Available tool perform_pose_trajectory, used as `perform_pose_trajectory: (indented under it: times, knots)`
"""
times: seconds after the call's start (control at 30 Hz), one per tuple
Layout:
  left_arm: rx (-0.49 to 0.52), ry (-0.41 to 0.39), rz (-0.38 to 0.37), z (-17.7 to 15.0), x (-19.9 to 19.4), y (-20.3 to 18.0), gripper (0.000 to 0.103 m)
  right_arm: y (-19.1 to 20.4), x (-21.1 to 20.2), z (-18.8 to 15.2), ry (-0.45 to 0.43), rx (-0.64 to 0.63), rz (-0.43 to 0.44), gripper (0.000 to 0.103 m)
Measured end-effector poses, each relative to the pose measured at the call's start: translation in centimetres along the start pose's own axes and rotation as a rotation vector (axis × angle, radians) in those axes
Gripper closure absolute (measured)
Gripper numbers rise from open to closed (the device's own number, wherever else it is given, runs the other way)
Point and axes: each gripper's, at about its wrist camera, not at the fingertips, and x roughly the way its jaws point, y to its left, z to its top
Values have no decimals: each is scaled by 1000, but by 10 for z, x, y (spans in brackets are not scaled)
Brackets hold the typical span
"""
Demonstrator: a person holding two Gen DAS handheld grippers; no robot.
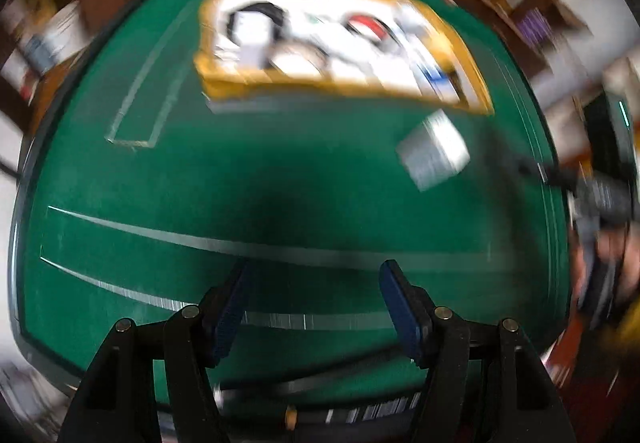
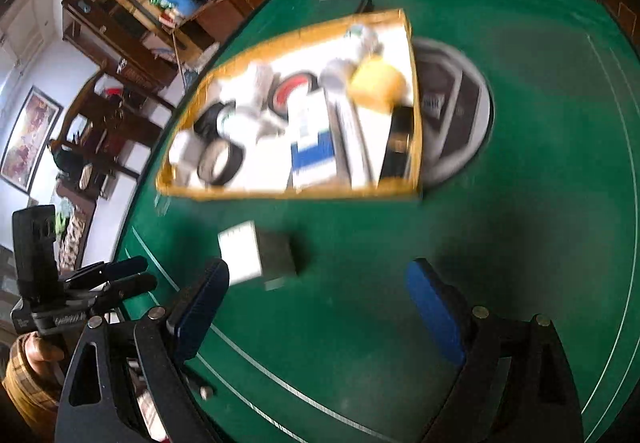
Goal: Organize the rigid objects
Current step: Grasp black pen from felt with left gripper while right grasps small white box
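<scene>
Between the blue pads of the right gripper (image 2: 316,307) nothing is caught: its jaws stand wide apart over bare green felt, with only the table's white lines showing in the gap. Just ahead of them, a little toward the left pad, a small box (image 2: 258,253) with a white face and a dark side lies alone on the felt, touching neither pad. The left gripper (image 1: 316,307) is likewise parted and empty in its own view, above the green table (image 1: 280,179), and from there the same box (image 1: 434,151) shows as a pale blur well ahead and to the right, near the tray's front corner. Beyond the box sits the yellow-rimmed tray (image 2: 280,194), already crowded: rolls of tape, a yellowish roll, white bottles or tubs, a blue-and-white carton and a dark flat item lie packed on its white floor, though motion blur keeps finer detail from being told. A dark round printed emblem on the felt shows partly from behind the tray's far right side. By that layout, most of the sorting looks done; the lone box seems to be the last loose piece on the table that these views show. What appears left is to close on it, carry it over the rim and find a free patch inside.
</scene>
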Motion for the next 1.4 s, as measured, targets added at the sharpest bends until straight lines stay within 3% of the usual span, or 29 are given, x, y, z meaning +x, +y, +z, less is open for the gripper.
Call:
perform_pose_trajectory:
  times: [0.1,0.27,0.43,0.47,0.5,0.53,0.63,0.77,0.93,1.0,1.1,1.27,1.4]
  knots:
    - [149,41,6,-27,-5,-13,34,1,2,-10,21,-18,2,13]
    - [269,102,32,-50,4,-26,37,7,2,-14,20,-28,14,13]
    - [352,167,57,-59,26,-37,53,19,4,-10,20,-58,21,13]
    - [375,147,55,-60,26,-39,55,21,4,-9,19,-64,22,13]
    - [380,147,56,-61,28,-39,60,23,4,-8,20,-69,21,13]
    - [380,144,57,-60,29,-39,70,25,4,-8,21,-75,20,13]
    - [327,112,54,-53,30,-32,76,32,5,-6,20,-101,9,13]
    - [150,47,15,-35,32,-15,85,43,9,0,10,-137,-30,15]
    - [24,-6,34,-23,36,-8,86,58,27,12,37,-175,-77,44]
    - [10,-16,22,-24,37,-10,86,62,37,14,61,-187,-97,48]
    - [-12,-23,9,-23,36,-7,87,67,50,12,97,-219,-135,66]
    - [-91,-42,-75,-16,20,10,88,68,47,6,76,-237,-142,67]
    - [-70,-72,-123,0,5,5,88,65,38,6,61,-221,-126,67]
